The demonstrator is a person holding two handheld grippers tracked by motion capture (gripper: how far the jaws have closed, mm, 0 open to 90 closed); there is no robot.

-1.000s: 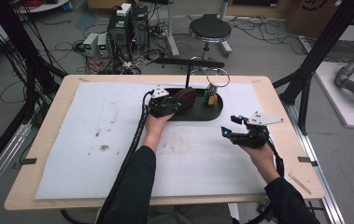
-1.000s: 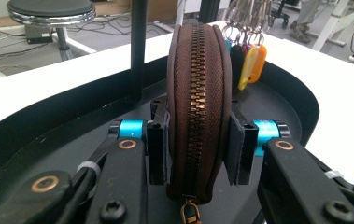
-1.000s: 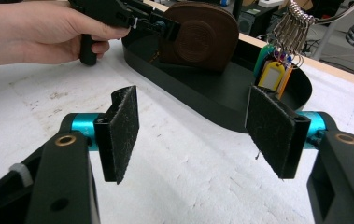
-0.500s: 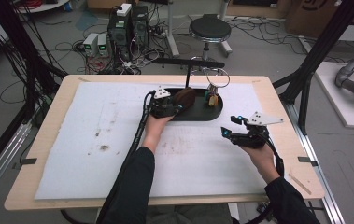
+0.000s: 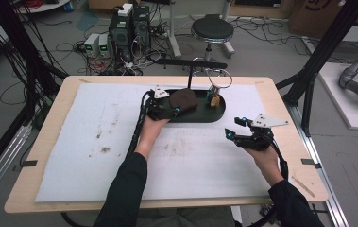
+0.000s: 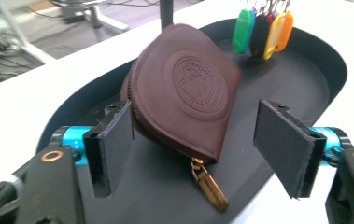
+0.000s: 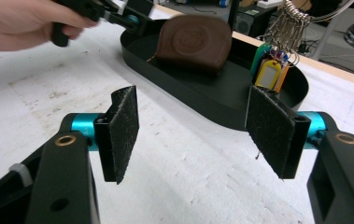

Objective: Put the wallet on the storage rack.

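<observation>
Pouch (image 6: 184,91) in tray (image 6: 300,79), between spread left gripper (image 6: 198,140) jaws

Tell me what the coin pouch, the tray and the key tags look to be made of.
Coin pouch: brown leather, apparently; matte grain, embossed round stamp, brass-coloured zip pull. Tray: black, smooth, matte, likely plastic or coated metal. Key tags: glossy coloured plastic, on metal rings.
</observation>
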